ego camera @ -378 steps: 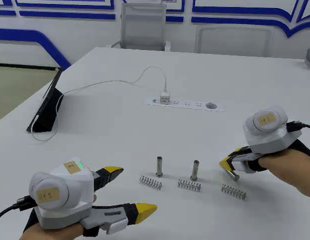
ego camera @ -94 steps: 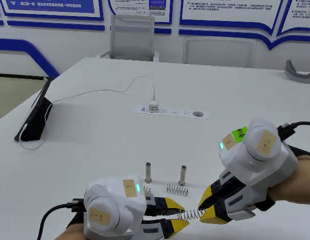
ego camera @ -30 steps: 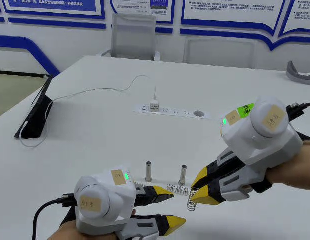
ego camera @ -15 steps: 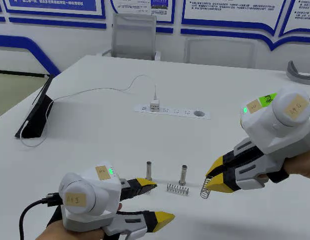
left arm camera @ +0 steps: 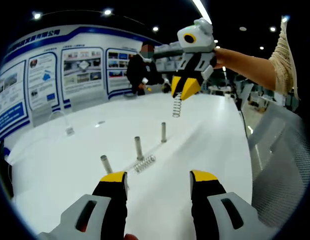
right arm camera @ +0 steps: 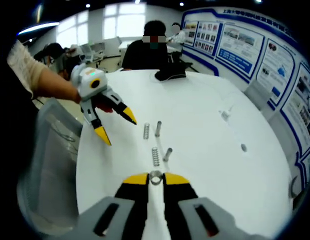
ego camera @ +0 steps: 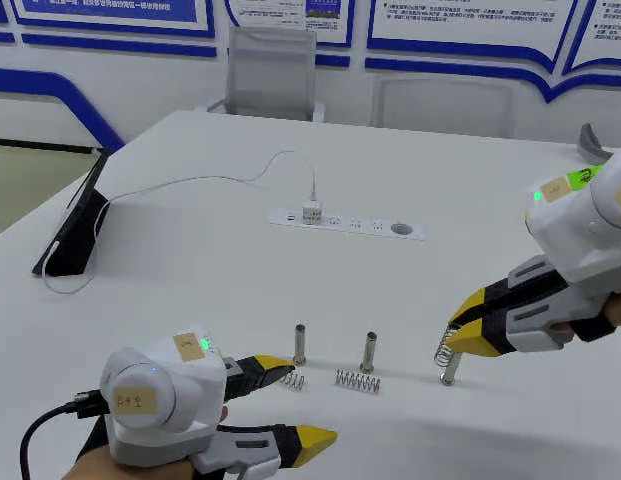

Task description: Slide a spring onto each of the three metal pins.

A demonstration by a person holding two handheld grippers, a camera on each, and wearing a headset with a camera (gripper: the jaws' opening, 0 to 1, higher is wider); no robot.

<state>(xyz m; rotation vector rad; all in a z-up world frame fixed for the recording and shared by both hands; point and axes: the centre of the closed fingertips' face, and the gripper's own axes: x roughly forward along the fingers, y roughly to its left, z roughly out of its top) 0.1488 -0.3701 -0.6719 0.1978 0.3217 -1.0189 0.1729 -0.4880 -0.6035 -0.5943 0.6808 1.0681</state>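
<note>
Entry 1, near desk edge: left tongs (ego camera: pixel 315 401), jaws parted, nothing held, well apart from the work in hand.

Entry 2, further in: first loose spring (ego camera: pixel 292 380) is laid flat on the desk (ego camera: pixel 190 290) just before the left pin (ego camera: pixel 300 343), and second loose spring (ego camera: pixel 357 380) likewise before the middle pin (ego camera: pixel 369 352). Both pins are upright and bare.

Entry 3, toward the right desk edge: right pin (ego camera: pixel 451 373), upright. The held spring (ego camera: pixel 444 348) is clamped by its upper end in the closed right tongs (ego camera: pixel 452 337). Its long axis is near upright, slightly tilted, and it hangs close over the pin's tip. Lining the spring's bore up with that pin is judged the deciding relation. The right tongs are far the nearer.

Entry 4, unclear: whether the lowest coil is caught on the pin cannot be told. They overlap in the head view, but a gap is suggested in the left gripper view. In the right gripper view the spring is seen end-on, and the pin is presumed hidden behind it.
</note>
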